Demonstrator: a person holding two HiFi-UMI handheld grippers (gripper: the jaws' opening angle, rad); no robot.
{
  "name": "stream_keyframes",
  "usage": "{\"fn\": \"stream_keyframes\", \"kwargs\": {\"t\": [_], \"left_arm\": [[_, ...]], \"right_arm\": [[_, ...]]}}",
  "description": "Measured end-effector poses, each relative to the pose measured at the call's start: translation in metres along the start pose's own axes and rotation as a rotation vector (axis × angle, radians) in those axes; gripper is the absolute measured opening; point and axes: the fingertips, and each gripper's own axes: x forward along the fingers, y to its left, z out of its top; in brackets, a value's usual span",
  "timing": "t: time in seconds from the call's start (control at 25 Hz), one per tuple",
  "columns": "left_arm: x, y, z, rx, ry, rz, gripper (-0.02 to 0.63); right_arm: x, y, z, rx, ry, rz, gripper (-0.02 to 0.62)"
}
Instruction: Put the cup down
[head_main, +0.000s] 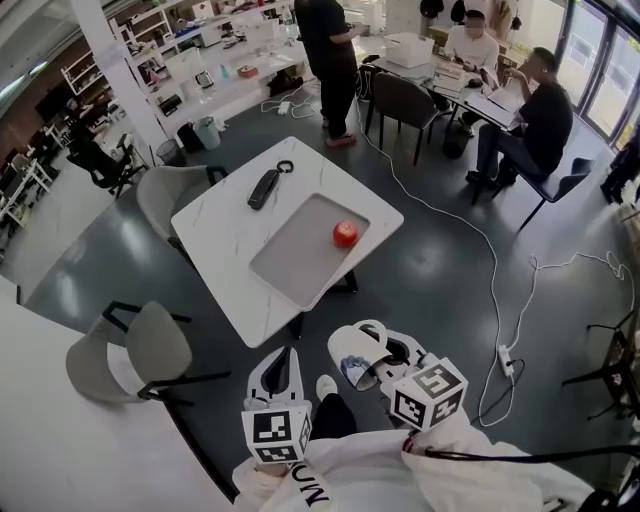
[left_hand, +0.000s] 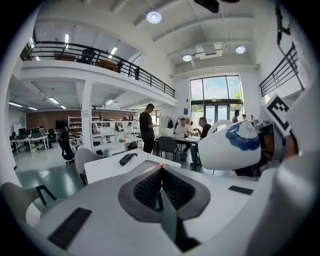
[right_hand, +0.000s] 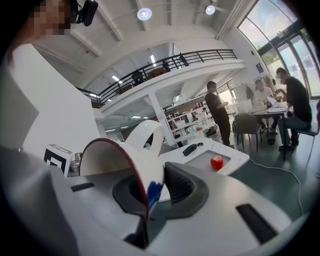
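Observation:
A white cup (head_main: 352, 350) with a blue pattern and a dark red rim lies tilted on its side in my right gripper (head_main: 378, 368), whose jaws are shut on the cup's wall. In the right gripper view the cup (right_hand: 131, 152) fills the left, pinched at its rim by that gripper (right_hand: 154, 194). My left gripper (head_main: 281, 366) is shut and holds nothing; in its own view its pads (left_hand: 150, 187) meet, and the cup (left_hand: 229, 148) hangs to its right. Both grippers hover over the floor, short of the white table (head_main: 225, 225).
On the table lie a grey tray (head_main: 290, 255) with a red apple (head_main: 345, 234) and a black handset (head_main: 264, 188). Grey chairs (head_main: 160, 350) stand at the table's left. A white cable (head_main: 495, 280) and power strip run over the floor on the right. People sit and stand behind.

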Motion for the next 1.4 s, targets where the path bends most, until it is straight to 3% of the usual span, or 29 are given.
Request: {"fn": "stream_keyframes", "kwargs": {"t": [0.4,0.84,1.4], "left_arm": [[0.056,0.075,0.017,-0.008,0.013,0.000,0.011],[0.092,0.130,0.033,-0.013,0.014,-0.023,0.011],[0.109,0.154,0.039,-0.029,-0.002,-0.062,0.011]], "right_arm": [[0.089,-0.009,0.023,0.005,0.022,-0.018,0.034],[0.146,-0.008,0.040,0.016,0.029,-0.044,0.034],[0.171,-0.005,0.055,0.000,0.029,-0.083,0.034]]}}
